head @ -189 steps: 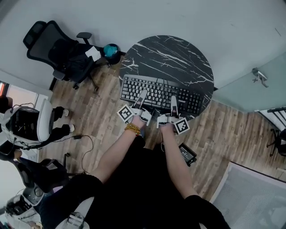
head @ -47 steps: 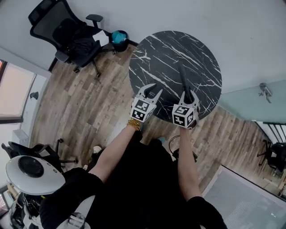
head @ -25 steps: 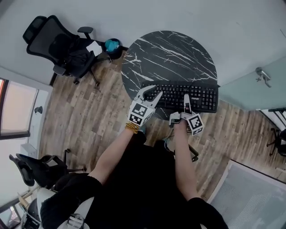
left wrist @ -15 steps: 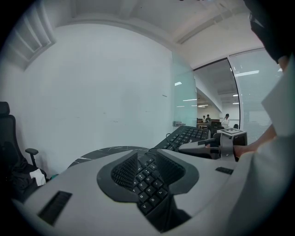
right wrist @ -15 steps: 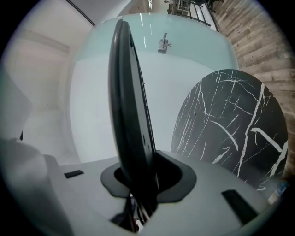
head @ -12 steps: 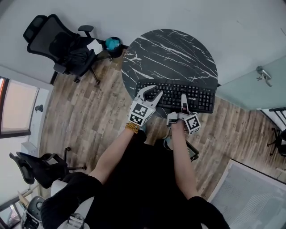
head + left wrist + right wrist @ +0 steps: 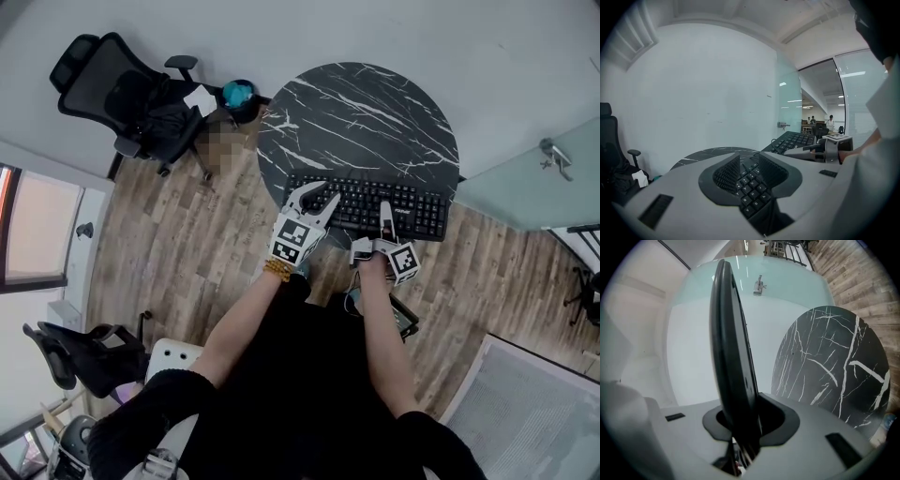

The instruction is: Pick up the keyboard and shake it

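Note:
The black keyboard [image 7: 375, 199] hangs over the near edge of the round black marble table [image 7: 366, 112]. My right gripper [image 7: 384, 211] is shut on its near long edge, right of the middle. In the right gripper view the keyboard [image 7: 733, 357] stands edge-on between the jaws of that gripper [image 7: 740, 403], with the table [image 7: 834, 366] beyond. My left gripper [image 7: 317, 195] stands open at the keyboard's left end. In the left gripper view, keys of the keyboard [image 7: 792, 139] show through the gap of my left gripper [image 7: 747, 159]; the pads do not press on it.
A black office chair [image 7: 122, 94] and a teal object [image 7: 238, 94] stand left of the table on the wooden floor. A glass wall with a handle [image 7: 553, 155] is at the right. A dark device [image 7: 398, 317] lies on the floor by the person's feet.
Two seconds ago the right gripper held the keyboard edge-on; it has since turned keys-up. Over the last second it slid left, toward the open left gripper.

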`<state>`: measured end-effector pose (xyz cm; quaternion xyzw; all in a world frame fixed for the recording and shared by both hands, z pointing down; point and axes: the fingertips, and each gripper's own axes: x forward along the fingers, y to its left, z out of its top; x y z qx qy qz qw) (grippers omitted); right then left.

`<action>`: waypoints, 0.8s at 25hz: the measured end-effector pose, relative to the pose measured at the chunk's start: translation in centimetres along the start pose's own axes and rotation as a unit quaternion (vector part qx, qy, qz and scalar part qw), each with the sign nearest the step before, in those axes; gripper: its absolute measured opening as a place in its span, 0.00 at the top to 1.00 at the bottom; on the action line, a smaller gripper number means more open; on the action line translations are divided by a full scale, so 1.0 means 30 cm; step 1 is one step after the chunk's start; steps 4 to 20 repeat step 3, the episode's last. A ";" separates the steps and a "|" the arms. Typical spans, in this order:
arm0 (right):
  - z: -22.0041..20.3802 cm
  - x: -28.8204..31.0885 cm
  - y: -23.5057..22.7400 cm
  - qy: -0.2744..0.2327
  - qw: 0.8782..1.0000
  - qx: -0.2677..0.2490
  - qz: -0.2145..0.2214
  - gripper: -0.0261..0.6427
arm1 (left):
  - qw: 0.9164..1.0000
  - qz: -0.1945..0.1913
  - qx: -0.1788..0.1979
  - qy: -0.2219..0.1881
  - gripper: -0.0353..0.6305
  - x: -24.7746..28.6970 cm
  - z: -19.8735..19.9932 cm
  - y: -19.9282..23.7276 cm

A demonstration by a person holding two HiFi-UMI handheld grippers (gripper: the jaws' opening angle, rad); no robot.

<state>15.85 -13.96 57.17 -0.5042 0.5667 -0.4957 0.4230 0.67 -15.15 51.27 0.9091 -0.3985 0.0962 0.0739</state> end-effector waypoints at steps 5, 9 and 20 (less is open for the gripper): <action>0.004 0.002 -0.019 0.000 1.000 0.000 -0.005 0.82 | 1.000 0.002 0.001 0.002 0.75 0.003 -0.001 0.002; 0.004 0.002 -0.019 0.000 1.000 0.000 -0.005 0.82 | 1.000 0.002 0.001 0.002 0.75 0.003 -0.001 0.002; 0.004 0.002 -0.019 0.000 1.000 0.000 -0.005 0.82 | 1.000 0.002 0.001 0.002 0.75 0.003 -0.001 0.002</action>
